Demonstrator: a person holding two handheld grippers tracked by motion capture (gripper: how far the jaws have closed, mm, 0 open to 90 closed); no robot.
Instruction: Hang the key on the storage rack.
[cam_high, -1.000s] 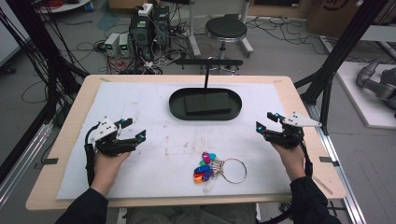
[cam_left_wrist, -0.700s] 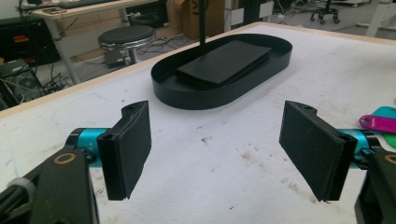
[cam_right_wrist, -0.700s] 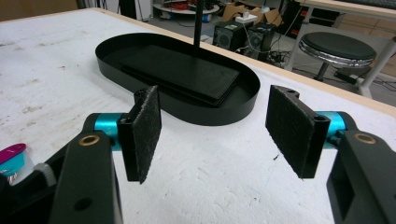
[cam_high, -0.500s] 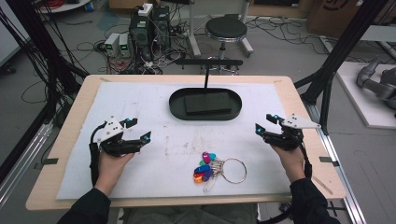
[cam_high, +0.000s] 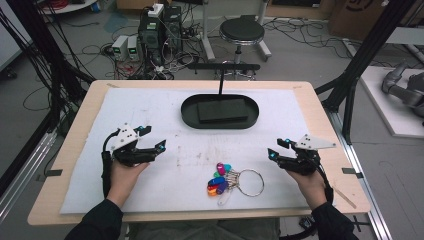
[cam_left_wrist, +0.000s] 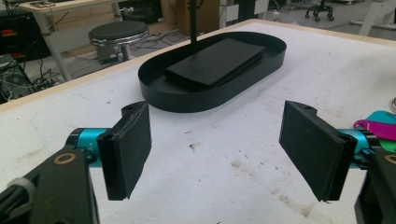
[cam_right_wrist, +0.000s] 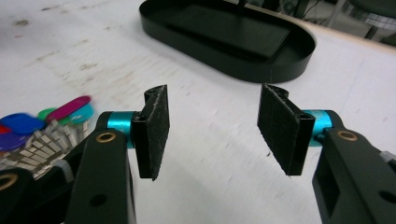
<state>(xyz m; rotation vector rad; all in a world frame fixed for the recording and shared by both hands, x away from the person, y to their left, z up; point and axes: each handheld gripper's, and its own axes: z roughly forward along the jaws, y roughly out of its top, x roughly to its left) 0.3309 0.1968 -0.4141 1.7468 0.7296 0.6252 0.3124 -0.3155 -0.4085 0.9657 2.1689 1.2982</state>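
Observation:
A bunch of keys with coloured tags (cam_high: 220, 180) on a metal ring (cam_high: 248, 182) lies on the white mat near the front middle. Farther back stands a black oval tray (cam_high: 192, 117) holding a flat black slab (cam_high: 222, 110) and a thin upright post. My left gripper (cam_high: 155, 138) hovers left of the keys, open and holding nothing. My right gripper (cam_high: 277, 149) is to the keys' right, also open and holding nothing. The left gripper view has wide-apart pads (cam_left_wrist: 128, 149) facing the tray (cam_left_wrist: 187, 95), with tags (cam_left_wrist: 378, 123) at the right edge. The right gripper view has the keys (cam_right_wrist: 46, 121) left of its pads (cam_right_wrist: 156, 130).
The white mat (cam_high: 150, 105) covers most of a wooden table (cam_high: 80, 120). Behind the table stand a stool (cam_high: 241, 31), electronics boxes (cam_high: 155, 25) and loose cables on the floor. Black frame posts (cam_high: 360, 55) rise at both sides.
Both grippers have drifted a little inward toward the keys, the left to the right and the right to the left and nearer. The keys and tray have not moved.

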